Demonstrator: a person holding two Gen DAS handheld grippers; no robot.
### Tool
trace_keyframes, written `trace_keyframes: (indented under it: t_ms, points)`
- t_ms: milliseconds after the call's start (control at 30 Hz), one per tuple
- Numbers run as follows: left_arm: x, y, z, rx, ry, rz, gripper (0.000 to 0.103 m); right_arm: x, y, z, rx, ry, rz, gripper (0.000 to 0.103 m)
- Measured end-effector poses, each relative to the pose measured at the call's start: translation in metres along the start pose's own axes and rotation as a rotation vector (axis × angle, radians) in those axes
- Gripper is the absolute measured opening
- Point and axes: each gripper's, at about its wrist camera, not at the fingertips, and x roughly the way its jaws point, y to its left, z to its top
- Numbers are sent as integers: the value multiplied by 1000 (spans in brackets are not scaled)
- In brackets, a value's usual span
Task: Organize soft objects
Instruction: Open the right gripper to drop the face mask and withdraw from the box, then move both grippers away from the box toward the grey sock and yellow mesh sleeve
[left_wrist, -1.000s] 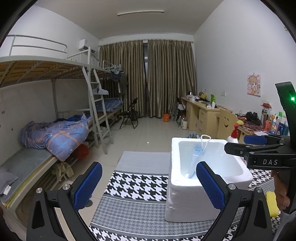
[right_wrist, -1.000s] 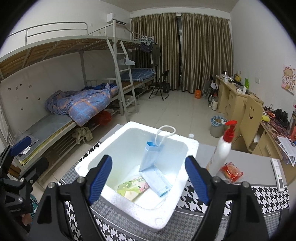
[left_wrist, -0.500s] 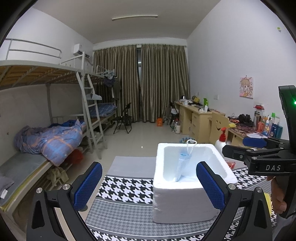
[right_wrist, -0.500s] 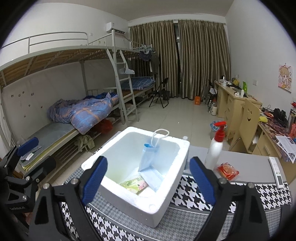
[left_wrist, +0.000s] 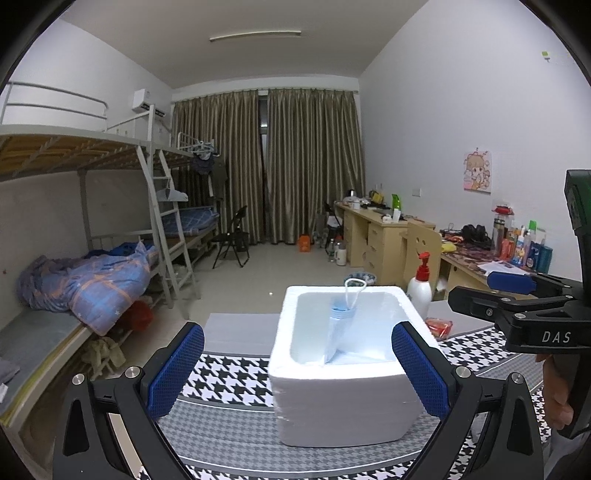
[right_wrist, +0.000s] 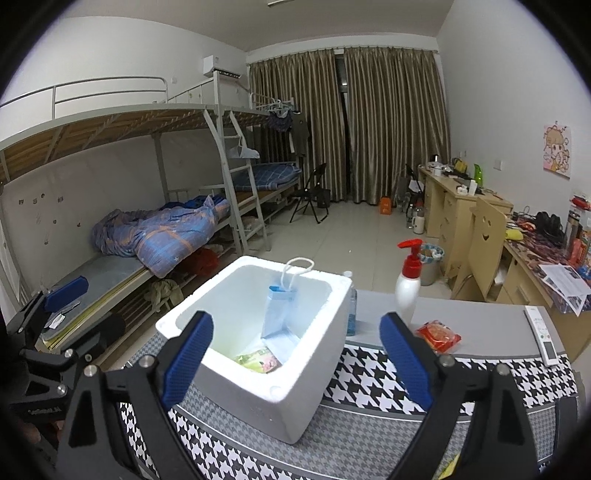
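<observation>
A white foam box (left_wrist: 343, 398) (right_wrist: 295, 391) stands on the houndstooth-covered table (right_wrist: 369, 384). Inside it a stack of blue face masks (right_wrist: 277, 314) (left_wrist: 341, 325) leans against the wall, with a green packet (right_wrist: 258, 360) at the bottom. A red packet (right_wrist: 437, 332) lies on the table to the right of the box. My left gripper (left_wrist: 299, 373) is open and empty, in front of the box. My right gripper (right_wrist: 295, 362) is open and empty, held back above the box's near corner. It also shows at the right of the left wrist view (left_wrist: 517, 295).
A white pump bottle with a red top (right_wrist: 406, 284) stands behind the box. A white remote (right_wrist: 541, 332) lies at the table's right edge. A bunk bed with a blue quilt (right_wrist: 159, 229) is on the left, desks (right_wrist: 461, 210) on the right.
Both grippers have drawn back from the foam box, which now looks smaller and farther. The right gripper's jaws have opened wider. The box's contents have not moved.
</observation>
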Motion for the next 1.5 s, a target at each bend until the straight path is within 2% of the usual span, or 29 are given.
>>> trace_keyframes:
  t_ms: [1500]
  points:
    - [3, -62, -11, 21, 12, -186, 102, -49, -51, -40, 83, -52, -107, 94]
